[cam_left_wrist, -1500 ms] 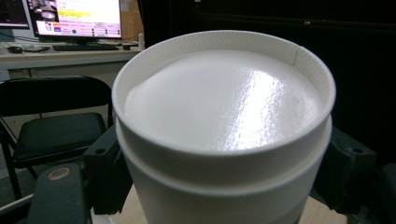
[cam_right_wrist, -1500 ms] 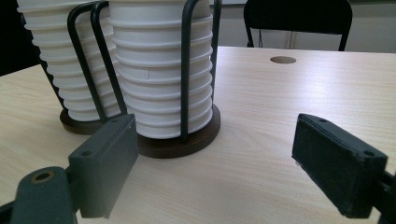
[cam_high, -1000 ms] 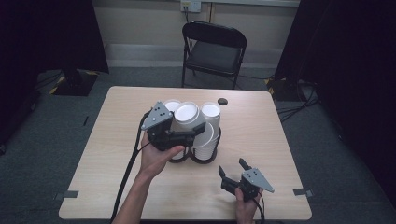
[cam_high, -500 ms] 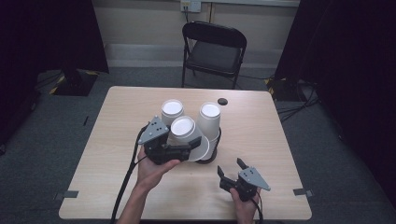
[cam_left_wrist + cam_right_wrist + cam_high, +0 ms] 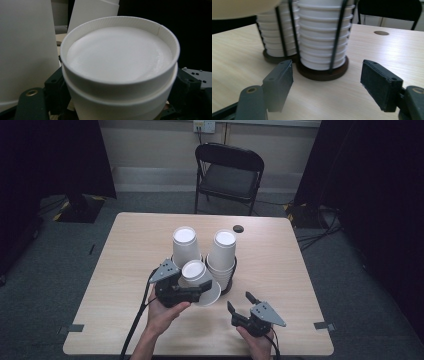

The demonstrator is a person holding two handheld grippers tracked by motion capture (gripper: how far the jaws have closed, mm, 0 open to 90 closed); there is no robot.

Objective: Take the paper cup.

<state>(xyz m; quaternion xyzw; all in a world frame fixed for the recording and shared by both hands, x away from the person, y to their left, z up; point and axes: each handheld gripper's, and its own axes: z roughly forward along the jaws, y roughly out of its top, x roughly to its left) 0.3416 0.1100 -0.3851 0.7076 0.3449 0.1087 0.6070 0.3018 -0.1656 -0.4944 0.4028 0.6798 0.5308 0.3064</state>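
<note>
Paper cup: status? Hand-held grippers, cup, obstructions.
Left hand-held gripper shut on paper cup, upside down, tilted. Right hand-held gripper open, nothing between jaws, jaws just been closing. Two cup stacks in black holder right behind cup, close.

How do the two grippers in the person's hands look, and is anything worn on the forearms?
Both the left gripper and the right gripper are black, each with a grey three-cornered plate on top. A black cable trails from each toward the table's near edge. In the right gripper view the jaws end in flat, rectangular black pads. The forearms are bare; no sleeves are visible.
</note>
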